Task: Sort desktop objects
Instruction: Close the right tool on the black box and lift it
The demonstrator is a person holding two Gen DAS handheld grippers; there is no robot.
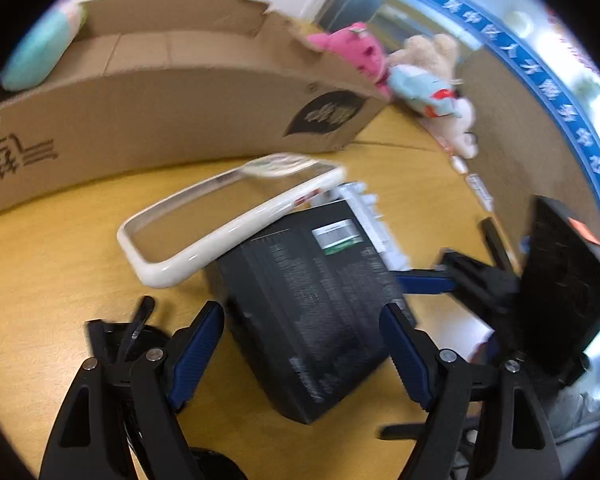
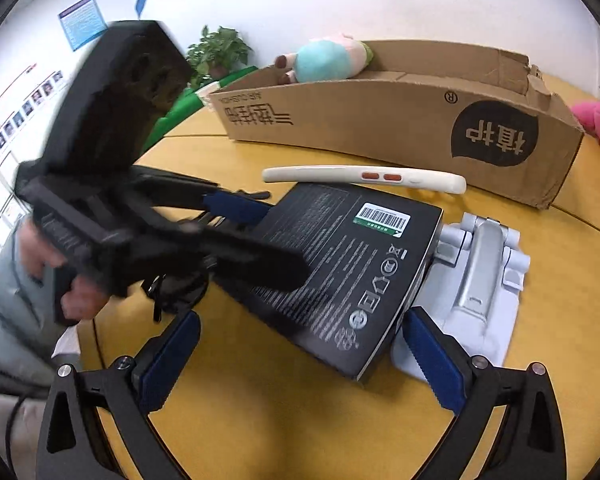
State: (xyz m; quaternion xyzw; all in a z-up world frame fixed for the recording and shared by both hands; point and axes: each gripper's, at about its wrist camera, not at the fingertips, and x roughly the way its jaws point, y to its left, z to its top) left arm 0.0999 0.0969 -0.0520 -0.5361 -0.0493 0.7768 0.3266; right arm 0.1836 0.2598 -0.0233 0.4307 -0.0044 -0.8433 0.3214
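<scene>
A black printed box [image 1: 312, 304] [image 2: 340, 264] lies on the yellow table. A cream phone case [image 1: 220, 220] [image 2: 364, 178] leans on its far edge. A grey metal stand [image 2: 476, 280] lies beside the box, partly under it. My left gripper [image 1: 302, 344] is open, its jaws either side of the box's near end; it also shows in the right wrist view [image 2: 256, 236] reaching over the box. My right gripper [image 2: 300, 360] is open around the box's near corner, and shows in the left wrist view [image 1: 432, 280] at the box's right.
A long open cardboard box [image 1: 172, 112] [image 2: 400, 120] stands behind, with a teal plush [image 2: 324, 60] at its end. Pink [image 1: 356, 52] and beige plush toys [image 1: 432, 76] lie at the table's far side. A black round object [image 1: 140, 344] sits under my left gripper.
</scene>
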